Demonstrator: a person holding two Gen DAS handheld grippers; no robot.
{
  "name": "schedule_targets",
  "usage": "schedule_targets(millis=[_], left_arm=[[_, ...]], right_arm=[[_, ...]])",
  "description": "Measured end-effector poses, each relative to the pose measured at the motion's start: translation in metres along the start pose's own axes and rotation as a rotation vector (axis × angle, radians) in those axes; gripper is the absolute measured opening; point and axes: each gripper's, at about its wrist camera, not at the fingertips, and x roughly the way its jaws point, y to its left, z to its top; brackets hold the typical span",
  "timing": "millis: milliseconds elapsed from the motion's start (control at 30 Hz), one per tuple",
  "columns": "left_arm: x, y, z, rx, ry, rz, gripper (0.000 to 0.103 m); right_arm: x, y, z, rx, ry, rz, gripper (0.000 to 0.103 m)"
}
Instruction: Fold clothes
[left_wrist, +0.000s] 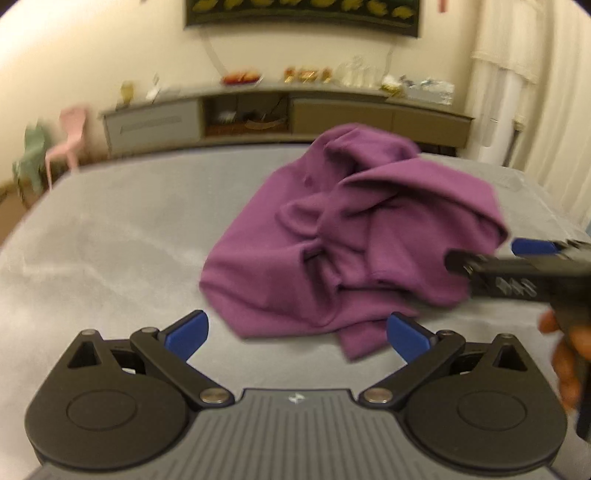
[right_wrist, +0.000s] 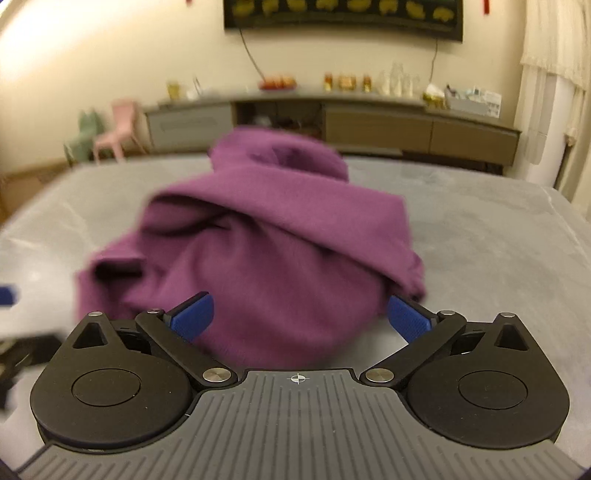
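Observation:
A purple garment (left_wrist: 343, 236) lies crumpled in a heap on the grey table (left_wrist: 110, 236). My left gripper (left_wrist: 297, 338) is open, its blue pads wide apart just short of the heap's near edge. My right gripper (right_wrist: 299, 317) is open too, with the near side of the garment (right_wrist: 266, 251) between its spread fingers. The right gripper also shows in the left wrist view (left_wrist: 524, 266), at the heap's right side, held by a hand.
Behind the table (right_wrist: 480, 236) a long low sideboard (left_wrist: 280, 114) with bottles and food stands against the wall. A pink chair (left_wrist: 68, 136) and a green one (left_wrist: 31, 155) stand at far left. A white curtain (left_wrist: 517, 92) hangs at right.

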Motion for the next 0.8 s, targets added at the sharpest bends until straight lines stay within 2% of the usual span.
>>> schedule_targets(millis=[33,67,100,133,167,267,333,367,433,467,567,600,633,667,700,733,800], left_arm=[[0.002,0.009,0.001,-0.044,0.001,-0.021,0.103],[0.004,0.018,0.003,-0.088,-0.001,-0.045,0.103],[0.003,0.025,0.004,-0.114,-0.02,-0.058,0.103],[0.001,0.03,0.005,-0.128,-0.043,-0.058,0.103],[-0.002,0.035,0.006,-0.134,-0.065,-0.049,0.103],[-0.015,0.044,0.003,-0.146,-0.123,-0.056,0.103],[-0.027,0.047,-0.001,-0.147,-0.16,-0.082,0.103],[-0.03,0.044,-0.003,-0.14,-0.165,-0.075,0.103],[-0.033,0.038,-0.004,-0.117,-0.164,-0.058,0.103],[-0.03,0.035,-0.004,-0.104,-0.151,-0.054,0.103],[-0.022,0.029,-0.006,-0.096,-0.117,-0.06,0.103],[-0.021,0.027,-0.007,-0.094,-0.113,-0.053,0.103],[-0.022,0.025,-0.007,-0.092,-0.115,-0.046,0.103],[-0.023,0.025,-0.008,-0.09,-0.118,-0.038,0.103],[-0.024,0.024,-0.008,-0.093,-0.123,-0.036,0.103],[-0.025,0.024,-0.009,-0.097,-0.127,-0.035,0.103],[-0.024,0.022,-0.009,-0.099,-0.123,-0.037,0.103]], right_arm=[[0.016,0.002,0.003,0.002,0.031,-0.007,0.095],[0.032,0.004,0.005,0.006,0.062,-0.009,0.076],[0.042,0.004,0.008,0.022,0.079,0.036,0.054],[0.029,0.006,0.015,0.005,0.027,0.047,0.041],[0.016,0.008,0.022,-0.012,-0.024,0.058,0.016],[-0.026,0.014,0.042,-0.062,-0.183,0.092,0.015],[-0.087,0.008,0.044,-0.089,-0.356,0.106,0.015],[-0.111,0.003,0.04,-0.101,-0.412,0.093,0.015],[-0.127,-0.017,0.026,-0.084,-0.405,0.062,0.015],[-0.118,-0.028,0.017,-0.075,-0.351,0.037,0.015],[-0.061,-0.069,-0.019,-0.003,-0.023,-0.044,0.023],[-0.053,-0.079,-0.031,0.028,0.043,-0.055,0.034],[-0.053,-0.085,-0.042,0.052,0.049,-0.056,0.037],[-0.057,-0.089,-0.05,0.065,0.027,-0.052,0.045],[-0.062,-0.093,-0.054,0.083,0.001,-0.043,0.061],[-0.068,-0.097,-0.058,0.1,-0.024,-0.035,0.067],[-0.076,-0.1,-0.058,0.121,-0.046,-0.026,0.071]])
